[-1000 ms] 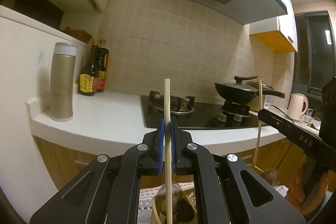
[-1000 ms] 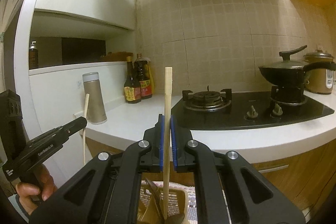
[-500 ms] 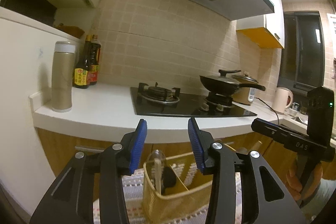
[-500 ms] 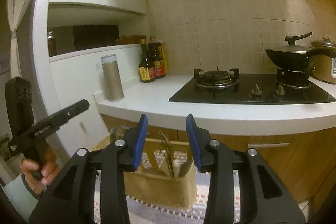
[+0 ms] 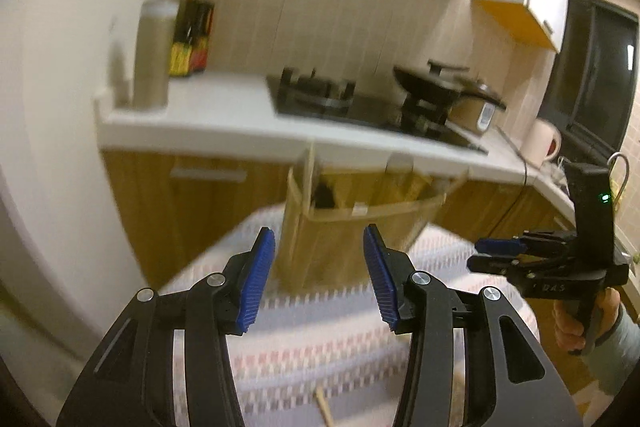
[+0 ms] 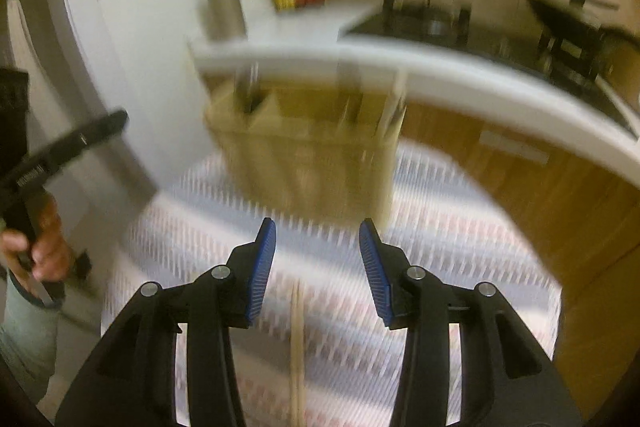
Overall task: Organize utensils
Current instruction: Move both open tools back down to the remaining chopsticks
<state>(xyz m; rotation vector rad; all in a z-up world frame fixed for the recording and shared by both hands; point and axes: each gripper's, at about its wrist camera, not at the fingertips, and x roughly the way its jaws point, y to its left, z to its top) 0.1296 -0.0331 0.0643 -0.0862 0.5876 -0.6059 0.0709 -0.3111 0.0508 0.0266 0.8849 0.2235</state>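
Both left tongs point(image 5: 318, 277) and right tongs point(image 6: 318, 269) just opened, empty; utensil caddy point(image 6: 304, 163) ahead holds several pieces; 1 chopstick point(image 6: 297, 351) below on patterned cloth point(image 6: 460, 239) remains unsorted.

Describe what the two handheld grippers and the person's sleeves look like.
Both the left gripper and the right gripper have black angular plastic fingers with silver rivets and ribbed blue pads. Seen from the side, each has a black pistol handle with white lettering; the right one shows a green light. The sleeves are grey.
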